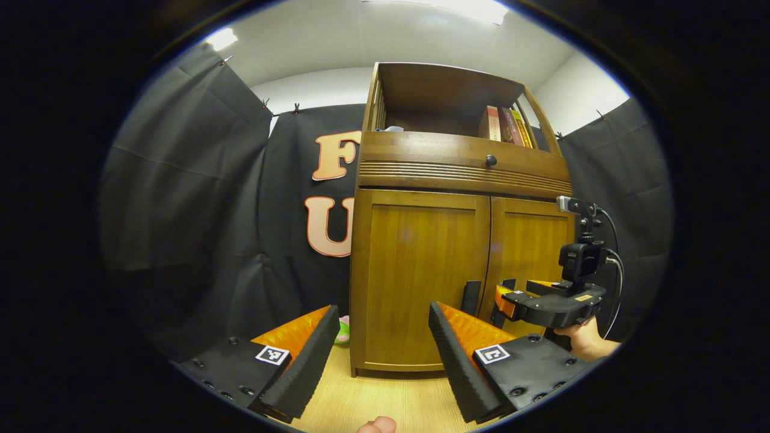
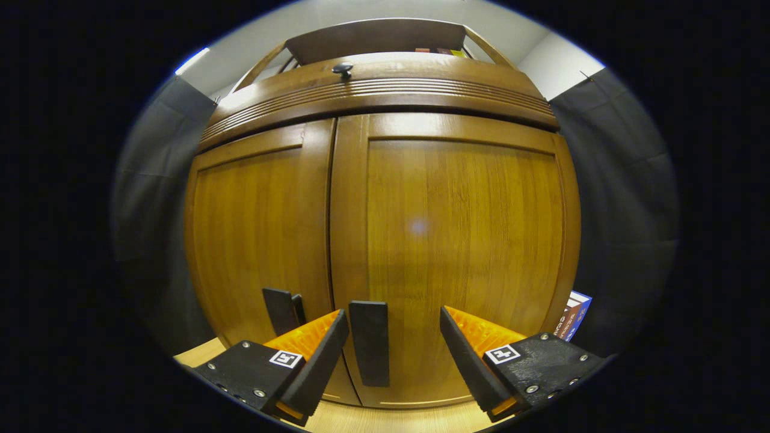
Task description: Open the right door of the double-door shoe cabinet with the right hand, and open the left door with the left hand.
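Note:
The wooden shoe cabinet stands with both doors closed. My right gripper is open, close to the right door. That door's black vertical handle stands between the fingers, nearer the left one, and I cannot tell if it is touched. The left door has its own black handle just beyond. My left gripper is open and farther back, facing the left door and its handle. From there the right gripper appears low at the right door, held by a hand.
A drawer front with a dark knob runs above the doors, and books stand on the open shelf. A green and pink toy lies left of the cabinet on the wooden floor. More books lean at its right side.

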Demonstrator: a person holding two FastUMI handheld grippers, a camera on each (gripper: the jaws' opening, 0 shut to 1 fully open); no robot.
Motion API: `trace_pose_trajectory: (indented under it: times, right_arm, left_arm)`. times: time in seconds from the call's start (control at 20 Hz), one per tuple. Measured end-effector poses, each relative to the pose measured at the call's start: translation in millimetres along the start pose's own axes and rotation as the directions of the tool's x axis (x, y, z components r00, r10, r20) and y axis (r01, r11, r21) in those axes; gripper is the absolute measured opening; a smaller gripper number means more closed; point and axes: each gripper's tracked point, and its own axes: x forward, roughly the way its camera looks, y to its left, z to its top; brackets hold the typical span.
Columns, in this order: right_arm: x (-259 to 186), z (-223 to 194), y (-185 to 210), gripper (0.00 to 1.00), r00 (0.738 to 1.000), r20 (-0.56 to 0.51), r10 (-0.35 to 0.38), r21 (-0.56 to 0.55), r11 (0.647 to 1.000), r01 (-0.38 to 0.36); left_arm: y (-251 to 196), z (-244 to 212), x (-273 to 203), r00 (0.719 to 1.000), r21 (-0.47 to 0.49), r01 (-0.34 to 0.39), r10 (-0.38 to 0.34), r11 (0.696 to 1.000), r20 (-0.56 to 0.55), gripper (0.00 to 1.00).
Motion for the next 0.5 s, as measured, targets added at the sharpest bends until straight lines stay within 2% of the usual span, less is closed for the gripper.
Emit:
trace_pose_trajectory:
  times: [0.05, 0.2, 0.25, 0.3, 0.4, 0.45, 0.5]
  right_arm:
    - [1, -4, 1, 0.95, 1.000, -0.007, 0.013, 0.016, 1.000, -0.013]
    - [9, -6, 6, 0.93, 1.000, -0.007, 0.028, 0.011, 1.000, -0.028]
    - [11, -6, 6, 0.79, 1.000, -0.004, 0.025, 0.004, 1.000, -0.025]
    - [12, -6, 7, 0.89, 1.000, -0.001, 0.027, 0.002, 1.000, -0.027]
    - [15, -8, 10, 0.84, 1.000, -0.007, 0.028, 0.002, 1.000, -0.028]
    - [16, -10, 10, 0.80, 1.000, -0.012, 0.027, 0.002, 1.000, -0.027]
    - [18, -12, 11, 0.77, 0.999, -0.016, 0.028, 0.002, 1.000, -0.028]
  left_arm:
    - [2, 0, 1, 1.000, 0.002, -0.004, 0.004, 1.000, 0.000, 0.96]
    - [4, 0, 3, 1.000, 0.005, -0.007, 0.007, 1.000, -0.002, 0.96]
    - [5, 0, 3, 1.000, 0.007, -0.006, 0.006, 1.000, 0.000, 0.96]
    - [5, 1, 3, 1.000, 0.009, -0.005, 0.005, 1.000, 0.001, 0.96]
    - [4, 2, 5, 1.000, 0.015, -0.003, 0.002, 1.000, 0.005, 1.00]
    - [4, 2, 6, 1.000, 0.017, -0.002, 0.002, 1.000, 0.006, 0.93]
    - [4, 3, 7, 1.000, 0.017, -0.003, 0.003, 1.000, 0.007, 0.93]
